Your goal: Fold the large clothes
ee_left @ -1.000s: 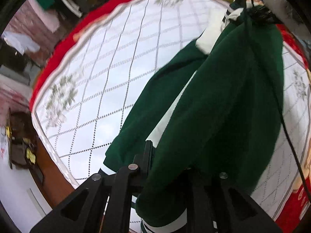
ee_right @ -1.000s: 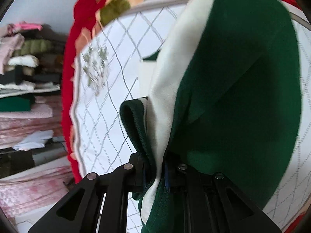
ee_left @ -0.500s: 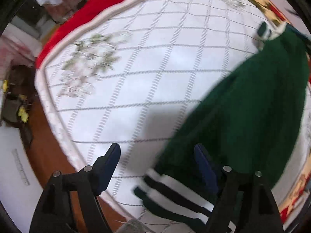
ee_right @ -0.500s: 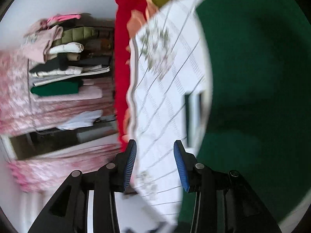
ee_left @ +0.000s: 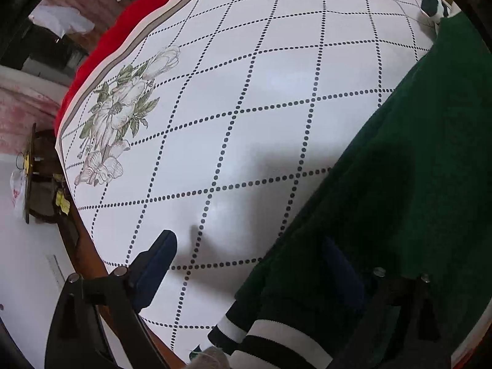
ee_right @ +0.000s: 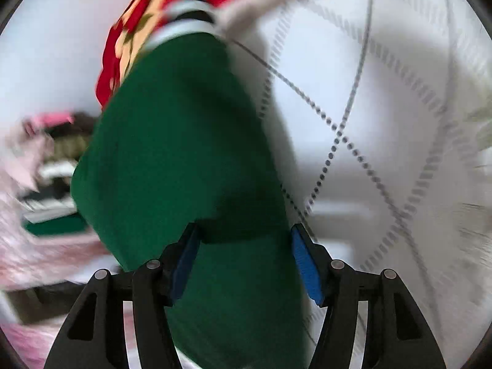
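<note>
A dark green garment (ee_left: 399, 184) lies flat on the white tablecloth (ee_left: 246, 92), filling the right of the left wrist view. Its white-and-dark striped band (ee_left: 270, 335) shows at the bottom edge. My left gripper (ee_left: 249, 264) hangs just above the garment's left edge, its jaws opening wide and the pads pressing nothing. The right wrist view is blurred. There the green garment (ee_right: 184, 153) runs up between the fingers toward a striped cuff (ee_right: 187, 21). My right gripper (ee_right: 244, 261) is opening over the cloth, and its blue pads stand clear of it.
A red floral cloth (ee_left: 101, 46) hangs from under the white tablecloth at the far table edge. Dark wooden furniture (ee_left: 40, 184) stands on the pale floor to the left. A blurred stack of folded clothes (ee_right: 52, 169) sits beyond the table in the right wrist view.
Both grippers have let go of the green garment and opened. The garment, held up a second ago, now lies on the table. Both hands have moved down and across.
</note>
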`<state>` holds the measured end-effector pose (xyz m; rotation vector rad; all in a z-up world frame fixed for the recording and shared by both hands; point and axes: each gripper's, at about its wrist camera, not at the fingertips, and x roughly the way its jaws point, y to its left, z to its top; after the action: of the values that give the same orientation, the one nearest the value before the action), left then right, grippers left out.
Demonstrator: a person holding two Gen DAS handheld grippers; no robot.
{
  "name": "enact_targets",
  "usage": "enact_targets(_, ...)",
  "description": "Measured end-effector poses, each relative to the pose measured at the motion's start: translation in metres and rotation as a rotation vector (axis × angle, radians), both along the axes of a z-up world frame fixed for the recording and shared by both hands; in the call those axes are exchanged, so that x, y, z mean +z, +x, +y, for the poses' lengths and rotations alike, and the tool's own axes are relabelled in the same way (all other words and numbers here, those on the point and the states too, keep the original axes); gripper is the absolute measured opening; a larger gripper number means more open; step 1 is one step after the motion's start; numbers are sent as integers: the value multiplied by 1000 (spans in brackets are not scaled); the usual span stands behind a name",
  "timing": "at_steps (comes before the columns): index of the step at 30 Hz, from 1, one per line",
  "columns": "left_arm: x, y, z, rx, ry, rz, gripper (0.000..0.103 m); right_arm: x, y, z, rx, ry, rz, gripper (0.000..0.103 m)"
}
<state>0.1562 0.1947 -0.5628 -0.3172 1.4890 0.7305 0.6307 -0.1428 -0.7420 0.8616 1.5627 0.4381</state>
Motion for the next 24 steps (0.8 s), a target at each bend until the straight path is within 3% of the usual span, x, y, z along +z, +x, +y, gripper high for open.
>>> enact_targets(3,1,1,2,-22,5,8,98,-5,1,9,-14,30,-95,63)
enact_targets(5,4,5,0,-28,12,13,98,-2,-3,13,-27,20,-126,33)
enact_targets(8,6,10,1,-45,30,17,98,12,-18,4,-100,-25,-145,19)
enact_targets(12,14,11,7,-64,77,18,98,43,-58,-35,-197,-96,-142,16)
enact_targets(18,47,6,8,-98,96,-8,98,89,-206,-157,-316,-248,-16,15)
enact_targets(22,66,5,-10,-156,95,-24,98,92,-310,-214,-338,-399,109,15)
enact_targets(24,74,6,-19,-181,85,-34,98,87,-339,-233,-326,-440,154,15)
